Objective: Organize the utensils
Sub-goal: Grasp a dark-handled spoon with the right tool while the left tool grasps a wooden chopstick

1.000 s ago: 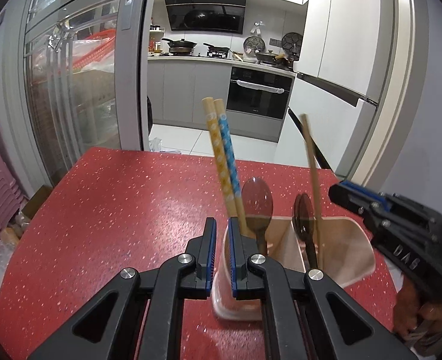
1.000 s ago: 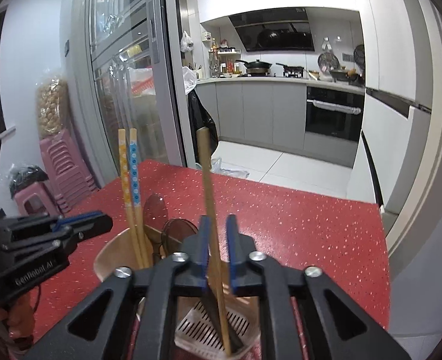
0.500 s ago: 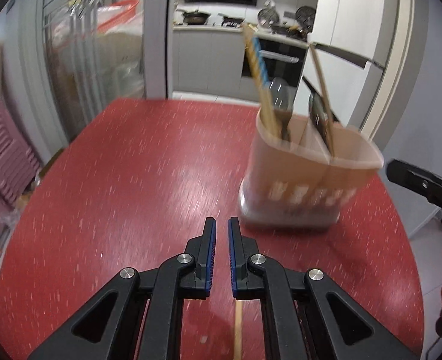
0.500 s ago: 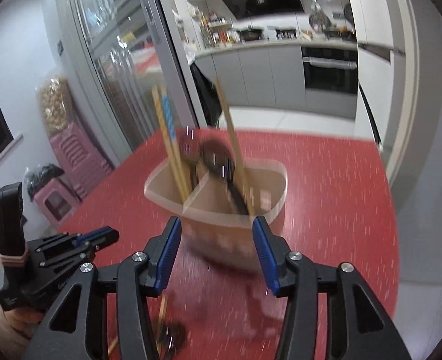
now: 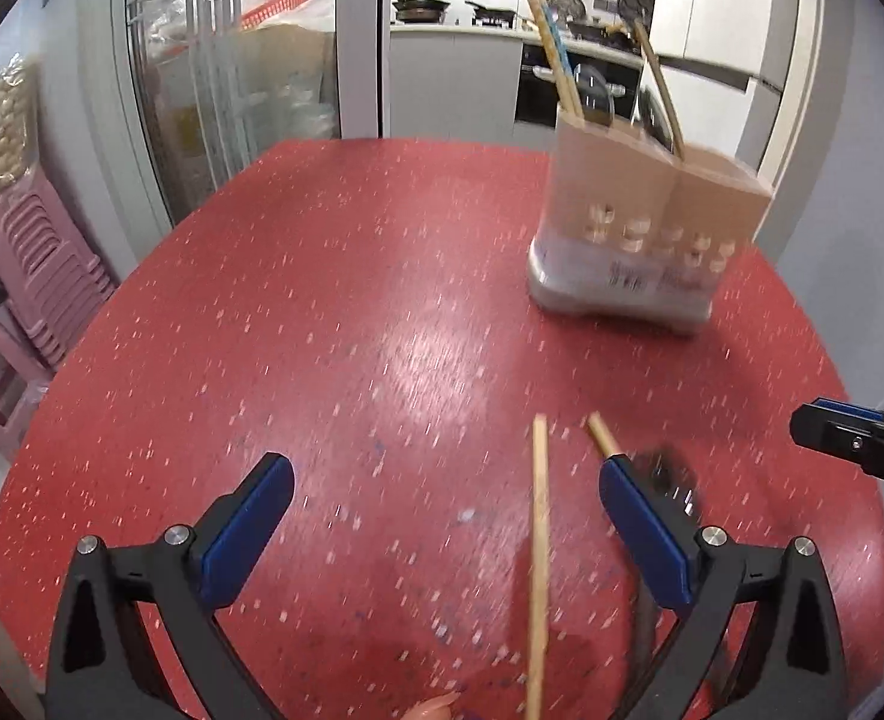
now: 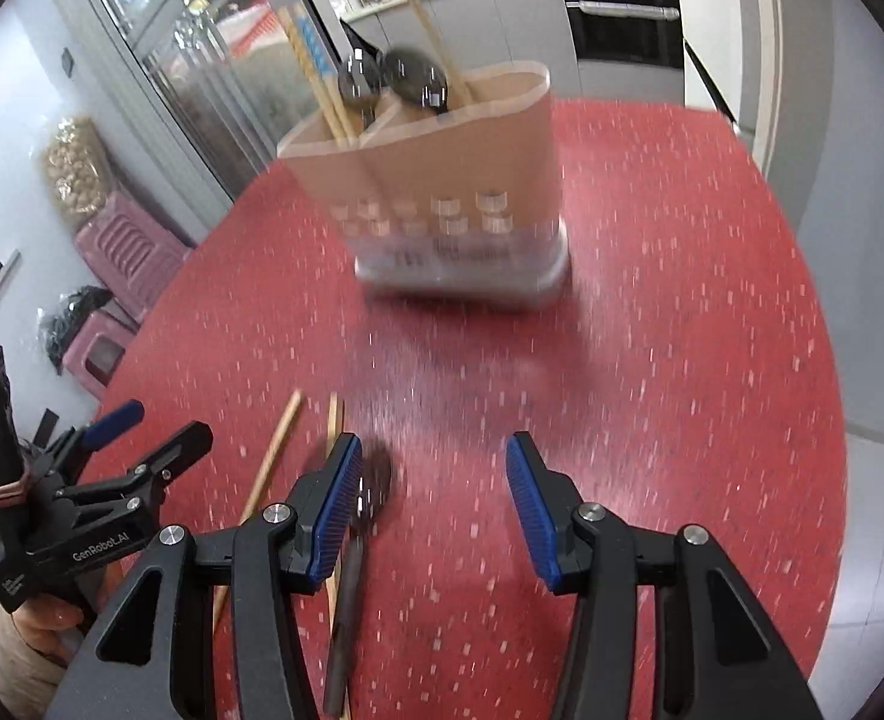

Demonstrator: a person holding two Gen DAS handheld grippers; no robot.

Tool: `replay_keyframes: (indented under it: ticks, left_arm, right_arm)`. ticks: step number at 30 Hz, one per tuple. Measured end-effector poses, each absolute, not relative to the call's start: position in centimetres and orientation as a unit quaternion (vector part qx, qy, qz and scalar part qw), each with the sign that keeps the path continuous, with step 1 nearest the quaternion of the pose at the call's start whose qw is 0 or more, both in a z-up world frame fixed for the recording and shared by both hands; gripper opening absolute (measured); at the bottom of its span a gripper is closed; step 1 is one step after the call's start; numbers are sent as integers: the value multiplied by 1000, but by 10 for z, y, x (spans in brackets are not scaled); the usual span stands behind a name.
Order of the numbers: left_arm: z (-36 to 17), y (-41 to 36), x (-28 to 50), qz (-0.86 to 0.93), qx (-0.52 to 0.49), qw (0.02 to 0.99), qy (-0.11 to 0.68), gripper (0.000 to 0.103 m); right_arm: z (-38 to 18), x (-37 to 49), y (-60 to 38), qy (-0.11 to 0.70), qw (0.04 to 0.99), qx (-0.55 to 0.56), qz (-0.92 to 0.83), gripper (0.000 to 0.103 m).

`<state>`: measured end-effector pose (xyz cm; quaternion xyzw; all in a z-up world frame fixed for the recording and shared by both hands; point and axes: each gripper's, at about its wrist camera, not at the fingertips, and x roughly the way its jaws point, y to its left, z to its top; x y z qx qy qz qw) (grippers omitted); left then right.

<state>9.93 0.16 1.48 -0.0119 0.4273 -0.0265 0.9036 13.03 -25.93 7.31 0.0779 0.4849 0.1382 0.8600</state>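
A beige utensil holder (image 5: pixel 646 228) (image 6: pixel 442 192) stands on the red table (image 5: pixel 334 312) and holds patterned chopsticks (image 6: pixel 310 66), two dark spoons (image 6: pixel 412 78) and a plain chopstick (image 5: pixel 658 72). On the table near me lie two wooden chopsticks (image 5: pixel 539 552) (image 6: pixel 271 474) and a dark spoon (image 5: pixel 670 480) (image 6: pixel 370 492). My left gripper (image 5: pixel 442 516) is open and empty above the near chopstick. My right gripper (image 6: pixel 433 498) is open and empty, its left finger over the spoon.
The table's right edge (image 6: pixel 826 420) drops to a tiled floor. Pink stools (image 5: pixel 28 276) stand left of the table beside a glass cabinet (image 5: pixel 226 78). The right gripper's tip shows in the left wrist view (image 5: pixel 850 432). The kitchen lies beyond.
Both grippers have pulled back from the holder toward the table's near side and opened wide. The loose chopsticks and spoon have come into view.
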Motion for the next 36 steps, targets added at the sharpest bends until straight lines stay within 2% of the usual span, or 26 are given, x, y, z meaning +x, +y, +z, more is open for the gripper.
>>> replay_keyframes:
  ticks: [11,24,27,30,32,36]
  left_arm:
    - [-14,1,82,-47,-1,881,471,103]
    - [-28,-10,84,-57,33,871,486,103]
    - [-31,-13,89,-57,42,869,490,103]
    - [-33,-15,93,-58,45,868,490,103]
    - [-33,-14,95,-58,47,869,490,103]
    - [-33,-12,94,-62,48,868,490,103]
  right_arm:
    - [43,101,-234,533,834,50,137,54]
    - [22,112,-209,569,814,14,118,54]
    - [21,112,-200,571,813,-14,113,49]
    - [22,112,-194,571,813,-32,111,41]
    - [21,113,-192,574,811,-49,101,30]
    - [21,114,-190,579,807,-66,100,29]
